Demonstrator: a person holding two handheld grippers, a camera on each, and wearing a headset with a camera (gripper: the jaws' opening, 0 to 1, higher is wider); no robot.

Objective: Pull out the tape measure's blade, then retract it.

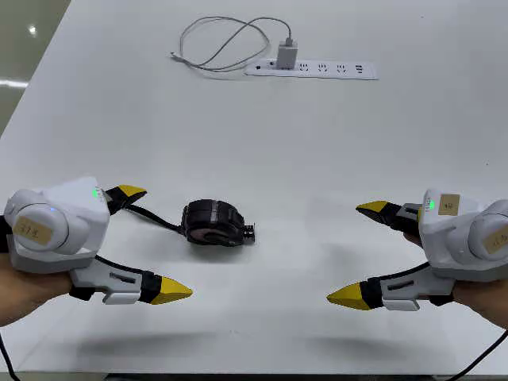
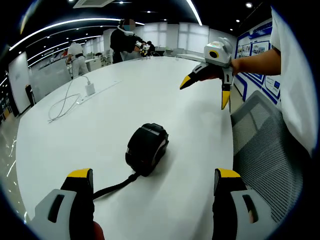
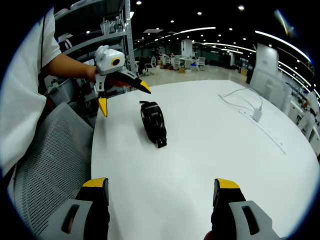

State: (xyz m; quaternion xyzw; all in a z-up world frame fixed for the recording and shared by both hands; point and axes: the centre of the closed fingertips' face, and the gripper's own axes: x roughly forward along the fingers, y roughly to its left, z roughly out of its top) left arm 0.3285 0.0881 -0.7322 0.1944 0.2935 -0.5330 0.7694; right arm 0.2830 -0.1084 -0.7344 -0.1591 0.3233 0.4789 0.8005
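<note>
Tape measure (image 1: 210, 224): black, blade in, on white table (image 1: 333, 151) between grippers (strap (image 1: 151, 216) trailing left). Left gripper (image 1: 167, 241): jaws apart, empty, just beside it. Right gripper (image 1: 344, 253): jaws apart, empty.

White table (image 1: 357, 143) carries tape measure (image 1: 211, 223), power strip (image 1: 317, 69), looped cable (image 1: 238, 21).

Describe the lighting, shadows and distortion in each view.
Head view: soft, even light, sharp focus; faint blurred shadows lie on the table under the left gripper and right gripper. Left gripper view: fisheye bows the table's edge and the ceiling light strips; the tape measure throws a soft shadow. Right gripper view: same bowing, dark ceiling dotted with bright spotlights.
</note>
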